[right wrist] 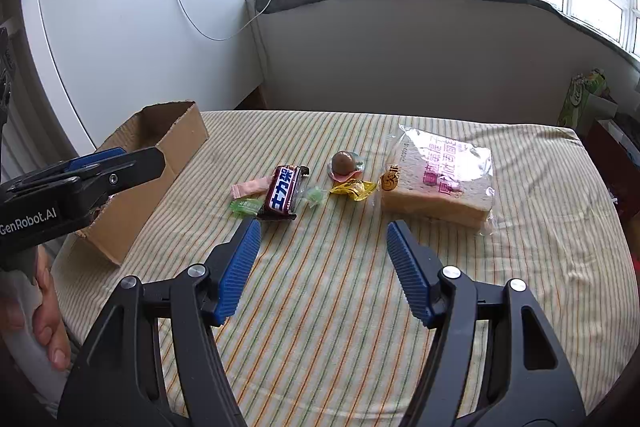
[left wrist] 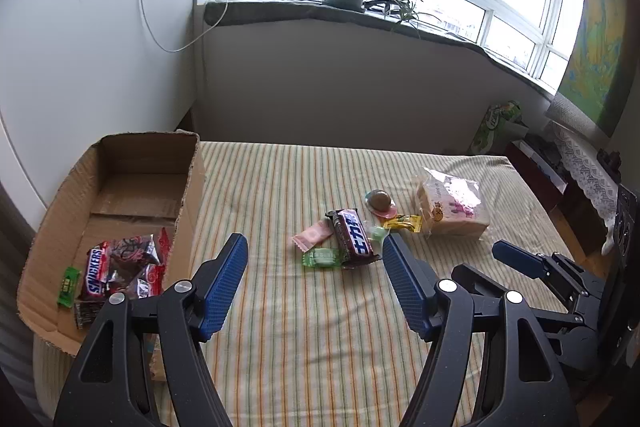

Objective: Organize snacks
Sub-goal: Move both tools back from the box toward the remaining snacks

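Left gripper [left wrist: 314,255]: we see jaws spread wide, holding nothing, hovering near the loose snacks.
Right gripper [right wrist: 323,241]: jaws spread too, nothing between them, above the striped tabletop [right wrist: 340,307].
Box [left wrist: 120,183]: far left on the tabletop, we count a Snickers bar [left wrist: 95,273] and other wrappers inside.
Loose snacks: chocolate bar [right wrist: 285,191] mid-tabletop, green candy [right wrist: 246,205] and pink packet [right wrist: 252,185] touching its left, yellow candy [right wrist: 354,189] right.
Bread bag [right wrist: 438,179]: far right.

Left tongs [left wrist: 314,251] spread wide, right tongs [right wrist: 323,235] likewise
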`<action>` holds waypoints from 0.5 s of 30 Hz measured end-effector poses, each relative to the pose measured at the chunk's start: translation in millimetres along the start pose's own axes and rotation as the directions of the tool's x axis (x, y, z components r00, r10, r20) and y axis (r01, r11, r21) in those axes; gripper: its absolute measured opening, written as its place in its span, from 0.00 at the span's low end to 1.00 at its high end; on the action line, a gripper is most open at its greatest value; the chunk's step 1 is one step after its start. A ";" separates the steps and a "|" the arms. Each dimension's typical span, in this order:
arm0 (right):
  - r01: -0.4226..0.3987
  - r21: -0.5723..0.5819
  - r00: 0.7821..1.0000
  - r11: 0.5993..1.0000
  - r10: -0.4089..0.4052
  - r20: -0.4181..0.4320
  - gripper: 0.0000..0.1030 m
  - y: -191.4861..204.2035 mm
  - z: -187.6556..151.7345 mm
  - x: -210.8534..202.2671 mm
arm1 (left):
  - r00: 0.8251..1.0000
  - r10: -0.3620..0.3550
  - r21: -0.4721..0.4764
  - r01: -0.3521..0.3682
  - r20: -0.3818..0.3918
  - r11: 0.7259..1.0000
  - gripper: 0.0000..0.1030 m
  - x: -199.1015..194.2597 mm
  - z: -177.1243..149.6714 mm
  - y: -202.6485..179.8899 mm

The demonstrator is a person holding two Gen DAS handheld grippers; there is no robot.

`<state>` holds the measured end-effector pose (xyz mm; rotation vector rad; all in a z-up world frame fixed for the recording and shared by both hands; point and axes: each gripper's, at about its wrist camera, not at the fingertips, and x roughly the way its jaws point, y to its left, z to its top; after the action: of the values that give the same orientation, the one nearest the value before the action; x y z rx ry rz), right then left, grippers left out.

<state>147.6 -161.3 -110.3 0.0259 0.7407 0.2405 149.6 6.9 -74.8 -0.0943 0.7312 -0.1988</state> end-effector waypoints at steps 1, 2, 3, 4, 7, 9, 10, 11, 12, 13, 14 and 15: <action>0.001 -0.004 1.000 1.000 -0.001 -0.003 0.66 0.2 0.4 1.8 | 1.000 -0.004 0.000 0.004 -0.001 1.000 0.68 0.8 0.2 -0.1; 0.002 -0.007 1.000 1.000 -0.002 -0.006 0.66 0.4 0.9 4.0 | 1.000 -0.006 0.001 0.006 0.000 1.000 0.68 1.4 0.1 0.0; 0.004 -0.010 1.000 1.000 -0.005 -0.010 0.66 0.6 1.3 6.5 | 1.000 -0.007 0.001 0.007 -0.001 1.000 0.68 2.7 0.2 0.0; 0.006 -0.013 1.000 1.000 -0.006 -0.015 0.66 0.4 1.8 9.6 | 1.000 -0.009 0.000 0.009 -0.004 1.000 0.68 4.7 0.5 0.2; -0.012 -0.013 0.999 1.000 0.011 -0.044 0.66 -1.5 3.4 21.7 | 1.000 -0.016 -0.007 0.016 -0.015 1.000 0.68 12.6 0.2 1.8; -0.034 -0.011 0.997 0.999 0.033 -0.075 0.66 -2.9 4.9 34.6 | 0.999 -0.020 -0.013 0.020 -0.030 1.000 0.68 20.4 -0.4 3.0; -0.047 -0.012 0.994 0.999 0.045 -0.101 0.66 -3.4 5.4 43.2 | 0.999 -0.024 -0.017 0.023 -0.042 1.000 0.68 25.6 -0.7 4.0; -0.061 -0.011 0.990 0.998 0.059 -0.126 0.66 -4.1 6.0 51.5 | 0.998 -0.032 -0.026 0.030 -0.059 0.999 0.68 31.5 -1.0 5.3; -0.074 -0.007 0.987 0.997 0.072 -0.144 0.66 -5.3 6.4 59.3 | 0.996 -0.050 -0.041 0.047 -0.079 0.998 0.68 37.2 -1.6 6.9; -0.086 0.001 0.983 0.996 0.085 -0.164 0.66 -7.1 6.4 67.2 | 0.992 -0.074 -0.058 0.068 -0.100 0.996 0.68 43.4 -2.2 8.6; -0.095 0.010 0.978 0.995 0.095 -0.186 0.66 -9.0 6.2 75.2 | 0.988 -0.094 -0.076 0.085 -0.122 0.993 0.68 49.9 -2.9 10.4; -0.101 0.019 0.973 0.995 0.103 -0.205 0.66 -11.2 5.8 82.3 | 0.983 -0.111 -0.095 0.098 -0.144 0.991 0.68 56.3 -4.2 12.4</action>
<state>212.4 -153.2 -161.9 0.0481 0.9485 0.3420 189.5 7.0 -116.6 -0.2031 0.8852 -0.2762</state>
